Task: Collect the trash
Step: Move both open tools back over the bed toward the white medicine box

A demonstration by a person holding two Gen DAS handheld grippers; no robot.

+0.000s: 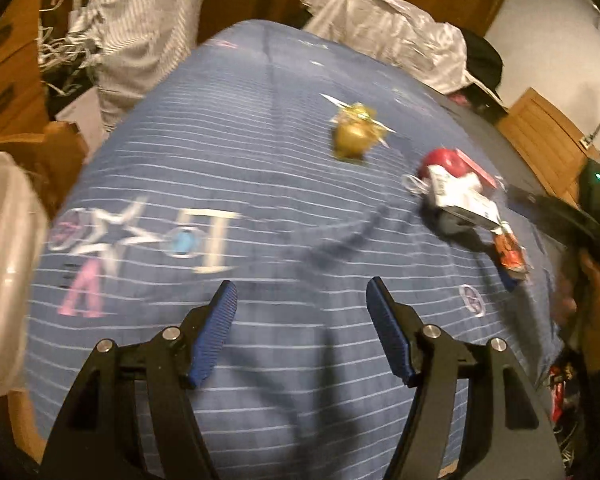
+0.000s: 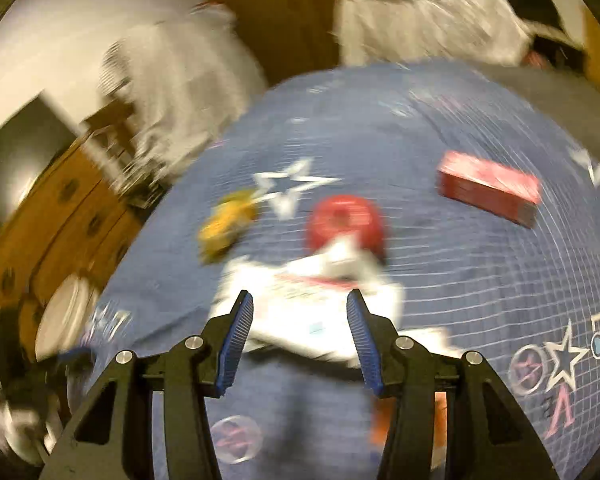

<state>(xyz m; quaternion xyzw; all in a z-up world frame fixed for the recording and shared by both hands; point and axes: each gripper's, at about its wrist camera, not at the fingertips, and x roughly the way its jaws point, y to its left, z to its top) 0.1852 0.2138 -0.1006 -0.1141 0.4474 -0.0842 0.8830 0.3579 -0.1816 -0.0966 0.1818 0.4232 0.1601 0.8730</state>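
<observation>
Trash lies on a blue striped bedspread: a gold crumpled wrapper, a red round piece, a white carton and an orange wrapper. My left gripper hangs open over bare bedspread, well short of them. In the blurred right wrist view my right gripper is open above the white carton, which shows between and beyond its fingers with no pad pressing on it. Past it are the red round piece, the gold wrapper and a red box.
A white bin stands off the bed's left side, also seen as the white bin. A wooden dresser, hanging striped cloth and a pile of white bedding ring the bed. A person's hand is at the right edge.
</observation>
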